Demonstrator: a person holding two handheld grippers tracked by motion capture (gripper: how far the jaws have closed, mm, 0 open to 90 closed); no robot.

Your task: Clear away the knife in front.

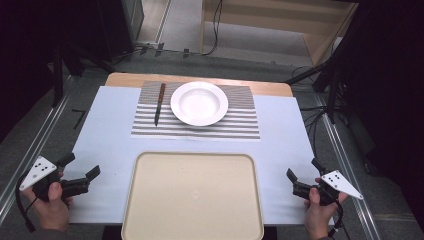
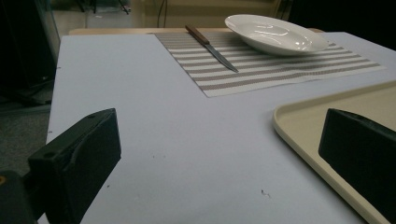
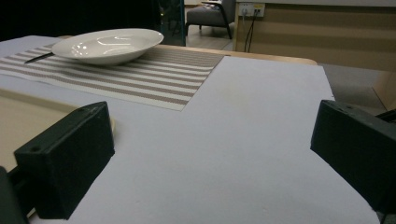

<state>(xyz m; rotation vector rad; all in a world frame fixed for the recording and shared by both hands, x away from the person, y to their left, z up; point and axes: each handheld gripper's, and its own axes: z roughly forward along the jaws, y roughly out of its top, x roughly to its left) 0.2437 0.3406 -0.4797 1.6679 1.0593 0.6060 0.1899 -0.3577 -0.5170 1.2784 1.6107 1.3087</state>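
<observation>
Your tray (image 1: 192, 195) is sitting bare at the near edge — both grippers (image 1: 80, 172) (image 1: 302, 179) gaping, holding nothing — plate (image 1: 199, 103) and knife (image 1: 159, 103) waiting untouched.

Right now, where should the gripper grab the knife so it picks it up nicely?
Probably the brown handle at the far end of the knife, not the thin blade. It lies flat on the striped mat, left of the plate, so come down from above, jaws closing across the handle. The left gripper, open now, is on that side.
</observation>
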